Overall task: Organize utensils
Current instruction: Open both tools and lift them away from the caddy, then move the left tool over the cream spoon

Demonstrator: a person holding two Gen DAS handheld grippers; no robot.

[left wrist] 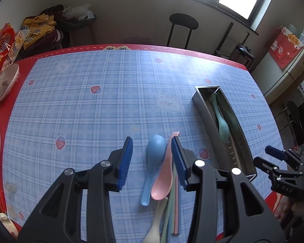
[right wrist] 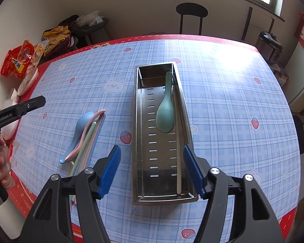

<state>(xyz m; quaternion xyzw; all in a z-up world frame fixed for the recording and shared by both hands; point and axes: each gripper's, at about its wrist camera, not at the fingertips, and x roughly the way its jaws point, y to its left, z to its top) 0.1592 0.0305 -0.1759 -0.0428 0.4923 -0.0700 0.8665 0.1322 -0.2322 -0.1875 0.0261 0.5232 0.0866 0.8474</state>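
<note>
A long steel utensil tray lies on the checked tablecloth with a green spoon and a pale chopstick inside. To its left lie a blue spoon, a pink spoon, a white spoon and pastel chopsticks in a loose bundle. My left gripper hovers open above the blue spoon's bowl, holding nothing. My right gripper hangs open over the tray's near end, empty.
White bowls and snack bags crowd the table's left edge. A black stool stands beyond the far edge. A person's hand grips the left tool's handle.
</note>
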